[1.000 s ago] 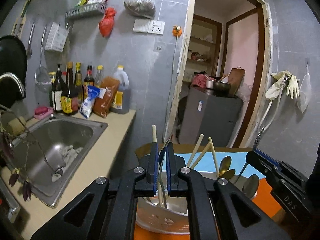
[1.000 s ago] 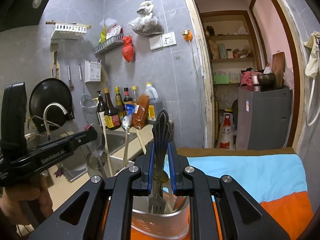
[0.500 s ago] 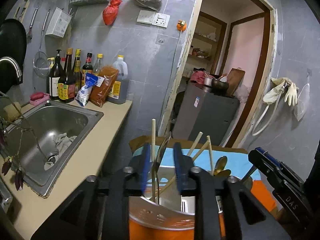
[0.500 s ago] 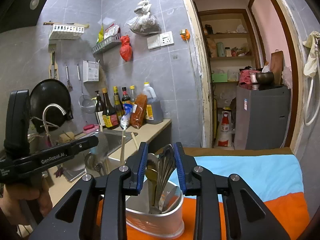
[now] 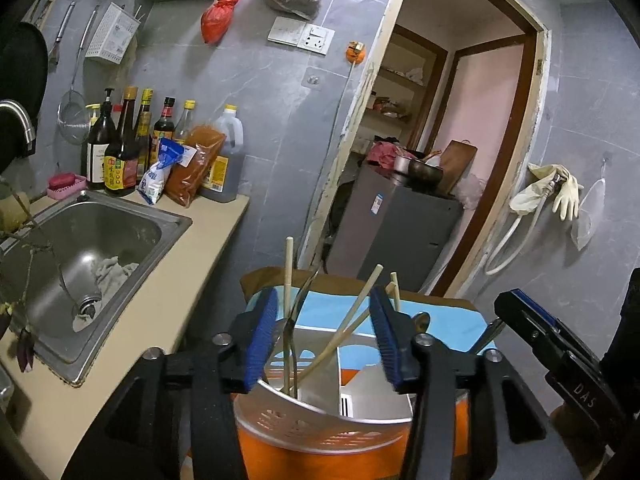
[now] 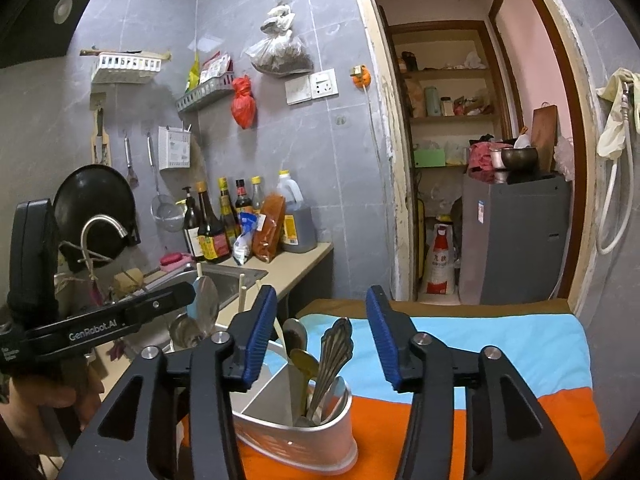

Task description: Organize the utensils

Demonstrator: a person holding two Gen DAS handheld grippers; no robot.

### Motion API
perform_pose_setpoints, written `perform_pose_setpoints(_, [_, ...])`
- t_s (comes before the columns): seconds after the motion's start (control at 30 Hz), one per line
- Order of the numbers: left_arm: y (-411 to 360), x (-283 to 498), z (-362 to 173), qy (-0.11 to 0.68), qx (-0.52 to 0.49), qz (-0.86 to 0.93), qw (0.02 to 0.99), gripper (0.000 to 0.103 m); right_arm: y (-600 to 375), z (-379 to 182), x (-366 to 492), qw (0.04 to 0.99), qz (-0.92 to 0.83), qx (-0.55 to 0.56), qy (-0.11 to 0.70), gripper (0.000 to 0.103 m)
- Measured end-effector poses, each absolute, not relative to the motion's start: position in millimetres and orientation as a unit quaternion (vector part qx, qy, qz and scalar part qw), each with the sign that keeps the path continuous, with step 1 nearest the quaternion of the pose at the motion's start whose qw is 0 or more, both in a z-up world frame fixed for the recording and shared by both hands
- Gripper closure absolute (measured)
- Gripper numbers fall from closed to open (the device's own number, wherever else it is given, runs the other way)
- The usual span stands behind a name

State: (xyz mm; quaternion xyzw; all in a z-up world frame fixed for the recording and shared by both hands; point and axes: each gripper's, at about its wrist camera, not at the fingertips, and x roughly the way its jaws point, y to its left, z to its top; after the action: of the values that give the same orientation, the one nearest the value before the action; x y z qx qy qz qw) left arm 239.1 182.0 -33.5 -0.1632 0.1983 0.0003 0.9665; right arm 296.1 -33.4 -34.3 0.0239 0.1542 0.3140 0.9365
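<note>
Cloth (image 6: pixel 460 344) blue-orange under utensil holder (image 6: pixel 320 436); sink (image 5: pixel 100 240), grey tiled wall.

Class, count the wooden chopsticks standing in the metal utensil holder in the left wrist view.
3 chopsticks: one upright at the left, one leaning across the middle, one tip behind the gripper's right finger. More may be hidden inside the utensil holder.
</note>
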Motion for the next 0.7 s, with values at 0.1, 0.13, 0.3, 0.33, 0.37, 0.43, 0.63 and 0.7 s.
perform_pose_setpoints(0.1, [182, 236, -30, 0.188, -0.167, 0.001, 0.968, 0.042, -37, -31, 295, 0.939, 0.308, 0.026, 0.153, 0.051])
perform_pose_setpoints(0.13, [182, 235, -29, 0.185, -0.167, 0.002, 0.968, 0.039, -39, -30, 294, 0.94, 0.306, 0.027, 0.152, 0.047])
perform_pose_setpoints(0.3, [178, 234, -26, 0.181, -0.161, 0.005, 0.97, 0.025, -48, -27, 297, 0.942, 0.296, 0.036, 0.157, 0.029])
perform_pose_setpoints(0.33, [176, 233, -25, 0.18, -0.159, 0.007, 0.971, 0.02, -49, -27, 297, 0.942, 0.293, 0.037, 0.159, 0.028])
perform_pose_setpoints(0.37, [175, 232, -25, 0.179, -0.158, 0.007, 0.971, 0.017, -51, -27, 297, 0.942, 0.291, 0.038, 0.161, 0.027])
perform_pose_setpoints(0.43, [172, 231, -24, 0.179, -0.157, 0.009, 0.971, 0.011, -57, -26, 296, 0.943, 0.287, 0.041, 0.162, 0.023])
perform_pose_setpoints(0.63, [159, 221, -23, 0.179, -0.15, 0.01, 0.972, 0.005, -80, -20, 290, 0.946, 0.271, 0.051, 0.168, 0.008])
perform_pose_setpoints(0.7, [154, 216, -22, 0.178, -0.15, 0.008, 0.972, 0.003, -86, -18, 286, 0.948, 0.266, 0.053, 0.168, 0.002])
